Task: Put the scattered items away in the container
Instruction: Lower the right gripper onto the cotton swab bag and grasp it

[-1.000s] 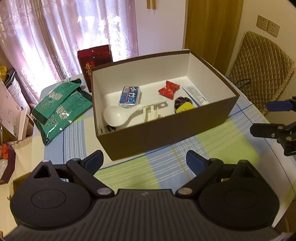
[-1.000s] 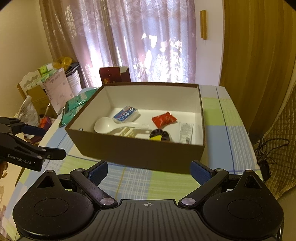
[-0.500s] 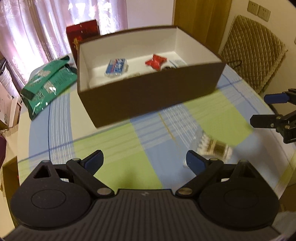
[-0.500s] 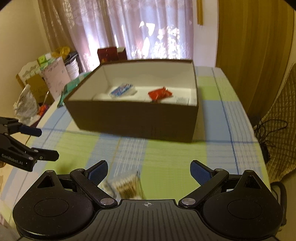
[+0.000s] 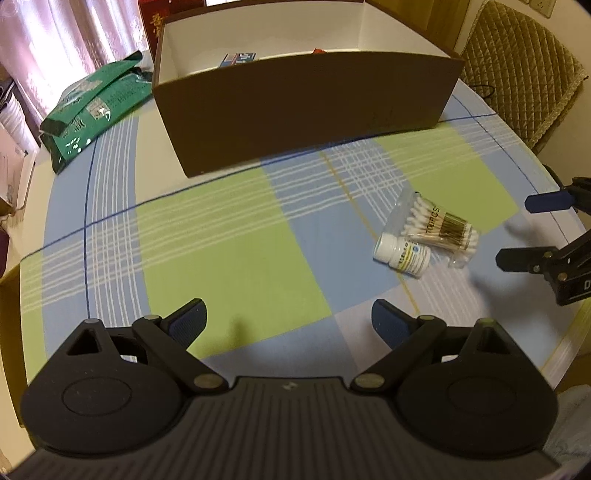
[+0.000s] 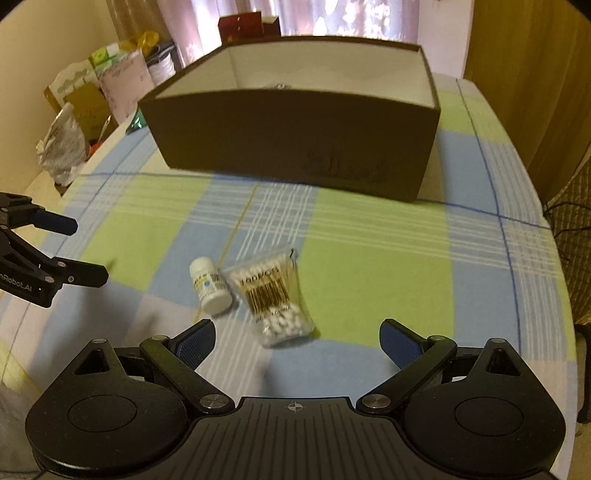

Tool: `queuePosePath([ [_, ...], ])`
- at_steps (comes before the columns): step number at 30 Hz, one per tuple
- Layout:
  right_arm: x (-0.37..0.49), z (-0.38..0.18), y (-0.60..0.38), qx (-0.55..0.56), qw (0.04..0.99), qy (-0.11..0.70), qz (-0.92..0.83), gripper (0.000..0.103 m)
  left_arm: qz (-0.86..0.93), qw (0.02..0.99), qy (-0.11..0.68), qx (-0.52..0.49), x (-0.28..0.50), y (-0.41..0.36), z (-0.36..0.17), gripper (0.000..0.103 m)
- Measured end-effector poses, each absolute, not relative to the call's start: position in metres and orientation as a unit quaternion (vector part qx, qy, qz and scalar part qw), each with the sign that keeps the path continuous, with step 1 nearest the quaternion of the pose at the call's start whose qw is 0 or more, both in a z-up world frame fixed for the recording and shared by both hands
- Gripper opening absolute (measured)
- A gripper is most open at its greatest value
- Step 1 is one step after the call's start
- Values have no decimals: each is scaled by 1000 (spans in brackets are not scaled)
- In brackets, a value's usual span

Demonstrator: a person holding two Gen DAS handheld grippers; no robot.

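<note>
A brown cardboard box [image 5: 295, 107] [image 6: 295, 140] with a white inside stands at the far side of the checked tablecloth. A small white pill bottle [image 5: 402, 254] [image 6: 208, 290] lies on its side touching a clear bag of cotton swabs [image 5: 439, 227] [image 6: 275, 295] in front of the box. My left gripper [image 5: 290, 321] is open and empty, low over the cloth, with both items ahead to its right. My right gripper [image 6: 297, 338] is open and empty, just short of the swab bag. Each gripper shows at the edge of the other's view.
Green foil packets [image 5: 88, 110] lie left of the box and a red carton [image 5: 159, 18] stands behind it. A quilted chair [image 5: 524, 70] sits beyond the table's right edge. Bags and boxes [image 6: 85, 110] are stacked off the table's left side.
Both grippers have pulled back from the box and dropped lower. The box's contents have mostly slid out of sight and the pill bottle and swab bag have come into view on the cloth.
</note>
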State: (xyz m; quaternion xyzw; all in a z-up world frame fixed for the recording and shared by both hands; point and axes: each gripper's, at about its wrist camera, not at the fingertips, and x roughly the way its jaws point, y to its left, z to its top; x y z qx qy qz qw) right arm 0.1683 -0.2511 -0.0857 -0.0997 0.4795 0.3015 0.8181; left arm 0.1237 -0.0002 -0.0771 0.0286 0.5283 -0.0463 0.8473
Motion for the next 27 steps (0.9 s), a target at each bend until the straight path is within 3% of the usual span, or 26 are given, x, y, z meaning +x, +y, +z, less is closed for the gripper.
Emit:
queuePosePath([
  [18,177,-114,-245,-136,807,466,336,99,-19,840,541,20,130,15,-86,94],
  [19,177,-116,-244,-142,807,460,342,94,-18,840,542,20,130,16,-87,94],
  [20,177,-118,-242,-145,804,459,349,74,-18,839,543,20,131,16,-87,94],
  [21,179,-120,-241,-147,800,462,353,65,-18,839,544,20,131,16,-88,94],
  [25,182,-127,-237,-149,803,453,357,65,-18,839,544,23,133,15,-88,94],
  [27,184,-128,-237,-149,801,458,356,36,-19,839,544,24,133,15,-88,94],
])
